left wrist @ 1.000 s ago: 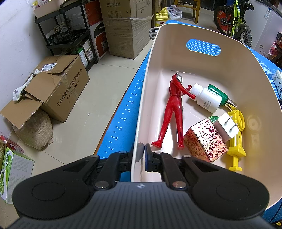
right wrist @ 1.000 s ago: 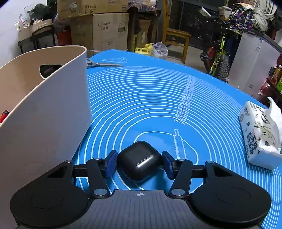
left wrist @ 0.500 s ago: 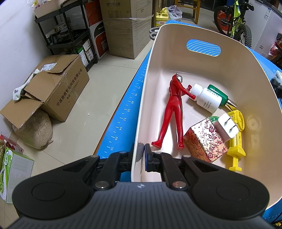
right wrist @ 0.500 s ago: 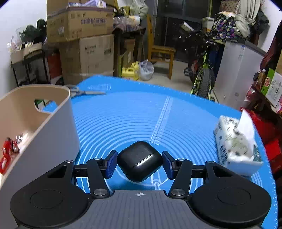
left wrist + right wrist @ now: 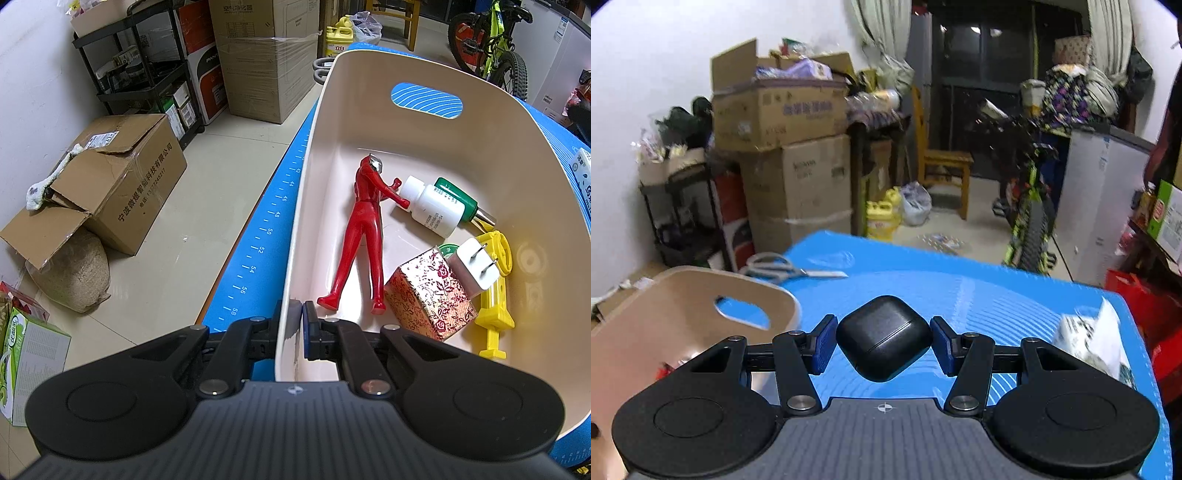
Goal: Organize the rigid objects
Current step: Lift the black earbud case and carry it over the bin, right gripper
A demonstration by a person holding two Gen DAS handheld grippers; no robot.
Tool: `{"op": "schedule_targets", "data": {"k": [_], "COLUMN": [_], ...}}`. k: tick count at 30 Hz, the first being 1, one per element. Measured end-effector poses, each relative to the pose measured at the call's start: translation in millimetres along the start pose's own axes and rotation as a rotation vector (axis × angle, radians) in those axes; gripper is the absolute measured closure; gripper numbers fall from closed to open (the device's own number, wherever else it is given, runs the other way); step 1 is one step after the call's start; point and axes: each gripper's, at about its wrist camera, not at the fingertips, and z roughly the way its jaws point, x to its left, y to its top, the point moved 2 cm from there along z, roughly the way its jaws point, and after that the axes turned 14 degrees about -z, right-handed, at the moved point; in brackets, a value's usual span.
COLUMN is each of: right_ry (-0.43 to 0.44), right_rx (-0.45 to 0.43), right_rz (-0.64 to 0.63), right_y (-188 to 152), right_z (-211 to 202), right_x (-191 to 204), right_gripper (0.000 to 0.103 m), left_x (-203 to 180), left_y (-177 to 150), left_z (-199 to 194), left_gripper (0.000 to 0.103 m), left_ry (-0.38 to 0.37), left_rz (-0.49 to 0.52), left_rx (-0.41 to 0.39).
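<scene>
My left gripper (image 5: 295, 325) is shut on the near rim of a beige plastic bin (image 5: 535, 177). Inside lie a red figure (image 5: 364, 236), a white pill bottle (image 5: 432, 208), a green bottle (image 5: 460, 199), a patterned red box (image 5: 430, 299), a white charger plug (image 5: 474, 269) and a yellow toy (image 5: 496, 302). My right gripper (image 5: 883, 341) is shut on a black earbud case (image 5: 883, 338), held in the air above the blue mat (image 5: 997, 295), right of the bin (image 5: 665, 317).
Grey scissors (image 5: 783, 267) lie on the mat beyond the bin. A tissue pack (image 5: 1089, 339) sits at the mat's right edge. Cardboard boxes (image 5: 122, 184), shelves, a chair (image 5: 942, 173) and a bicycle (image 5: 491, 48) stand around the table.
My right gripper has lifted the black earbud case off the mat and risen above the bin's rim. The left gripper has stayed clamped on the bin.
</scene>
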Motion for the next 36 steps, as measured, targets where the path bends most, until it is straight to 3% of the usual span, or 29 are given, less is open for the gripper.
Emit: {"op": "schedule_targets", "data": {"k": [7, 14, 30, 36], "right_ry": [0.073, 0.132, 0.209, 0.24], "right_rx": [-0.056, -0.039, 0.145, 0.252], "right_rz": [-0.044, -0.087, -0.221, -0.268], "right_y": [28, 39, 37, 29], "right_z": [-10, -6, 13, 24], "right_x": [33, 69, 148, 170], "right_gripper": [0.044, 0.044, 0.044, 0.044], "left_x": [0, 0, 2, 1], "left_y": [0, 0, 0, 0], "left_z": [0, 0, -1, 0], "left_gripper": [0.093, 0.093, 0.093, 0.093], "left_ry": [0.0, 0.0, 0.001, 0.002], "left_rz": [0.0, 0.0, 0.002, 0.0], "left_rx": [0.0, 0.0, -0.001, -0.002]}}
